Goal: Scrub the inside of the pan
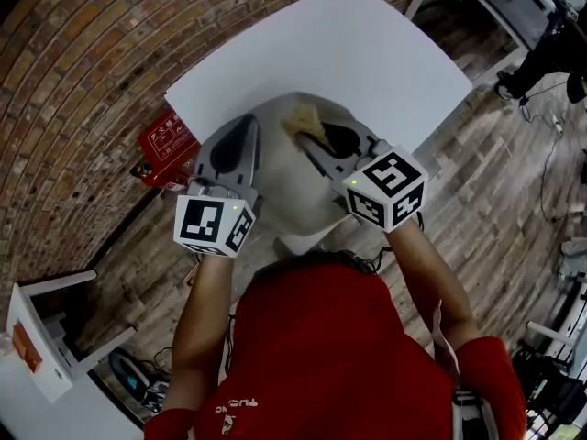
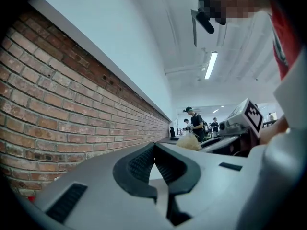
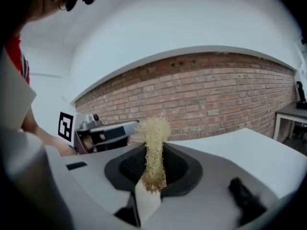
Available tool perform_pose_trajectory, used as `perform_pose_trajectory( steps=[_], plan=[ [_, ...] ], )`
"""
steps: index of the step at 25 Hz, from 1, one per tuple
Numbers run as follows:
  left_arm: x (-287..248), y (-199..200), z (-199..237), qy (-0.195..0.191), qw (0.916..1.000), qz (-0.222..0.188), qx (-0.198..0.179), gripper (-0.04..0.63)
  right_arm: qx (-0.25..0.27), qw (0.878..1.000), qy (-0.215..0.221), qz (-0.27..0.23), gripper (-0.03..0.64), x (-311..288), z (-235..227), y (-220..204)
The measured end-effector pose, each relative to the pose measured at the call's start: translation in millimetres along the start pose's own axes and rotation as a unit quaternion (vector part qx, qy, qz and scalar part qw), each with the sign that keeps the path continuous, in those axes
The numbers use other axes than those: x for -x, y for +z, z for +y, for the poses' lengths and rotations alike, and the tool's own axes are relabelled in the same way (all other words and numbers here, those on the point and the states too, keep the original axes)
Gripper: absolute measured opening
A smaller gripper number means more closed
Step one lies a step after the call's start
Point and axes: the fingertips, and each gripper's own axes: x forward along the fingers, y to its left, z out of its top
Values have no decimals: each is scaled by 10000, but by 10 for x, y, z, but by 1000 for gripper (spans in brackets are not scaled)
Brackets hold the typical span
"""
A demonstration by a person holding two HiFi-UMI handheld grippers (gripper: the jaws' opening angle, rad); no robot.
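Currently the right hand-held gripper [image 3: 152, 152] pinches a straw-coloured scrubber [image 3: 154, 133]. The left hand-held gripper [image 2: 154, 152] is pressed together with nothing in it. No view shows the pan, so it needs locating first. Then likely: keep the pinch firm, lay the scrubber flat, circle the base, then the walls. Both are above a white worktop [image 1: 367, 53]. Room: brick wall [image 3: 216, 95], plank floor [image 1: 495, 200].

White characters are printed on a red box [image 1: 168, 145] beside the table, but they are too small to be read with certainty. White lettering is carried upside down on the red shirt [image 1: 240, 404] and cannot be spelled out. Black-and-white square markers are borne by the left cube [image 1: 214, 225] and the right cube [image 1: 386, 189].
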Motion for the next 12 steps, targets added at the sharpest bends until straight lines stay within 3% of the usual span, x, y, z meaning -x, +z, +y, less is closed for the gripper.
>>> perform_pose_trajectory(
  steps=[6, 12],
  plan=[
    [43, 247, -241, -222, 9994, -262, -42, 14, 159, 9913, 216, -1285, 87, 239, 209, 431],
    [37, 286, -301, -296, 9991, -287, -90, 14, 235, 9869, 46, -1596, 86, 306, 197, 475]
  ],
)
